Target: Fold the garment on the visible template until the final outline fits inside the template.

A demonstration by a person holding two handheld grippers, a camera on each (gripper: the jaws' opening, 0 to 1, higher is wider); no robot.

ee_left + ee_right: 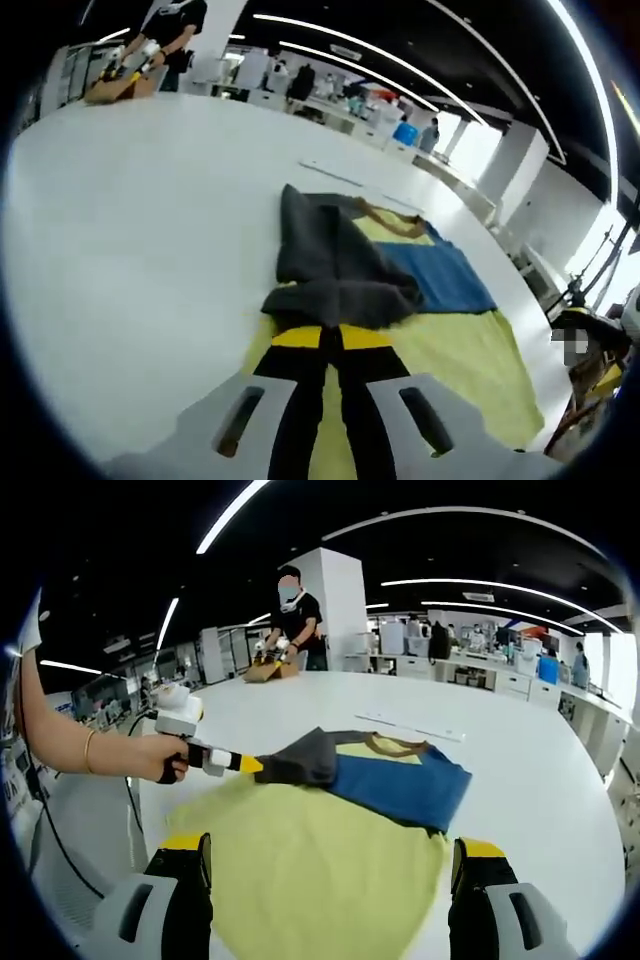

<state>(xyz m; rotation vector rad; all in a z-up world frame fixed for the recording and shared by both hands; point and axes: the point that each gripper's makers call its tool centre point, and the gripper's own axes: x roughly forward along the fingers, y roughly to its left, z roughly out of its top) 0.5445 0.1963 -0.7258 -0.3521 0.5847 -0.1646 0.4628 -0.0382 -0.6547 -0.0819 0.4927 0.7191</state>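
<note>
In the left gripper view, the left gripper (332,338) is clamped on the grey edge of the garment (345,262), which lies on the yellow template (470,355) on the white table (130,250). In the right gripper view, the right gripper (330,865) stands wide apart over the template, garment ahead, with a hand (158,757) holding the left gripper.

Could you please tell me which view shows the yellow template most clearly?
The right gripper view: the yellow template spreads broadly between the open right jaws, mostly uncovered. In the left gripper view the left gripper and the garment it pinches hide much of it.
</note>
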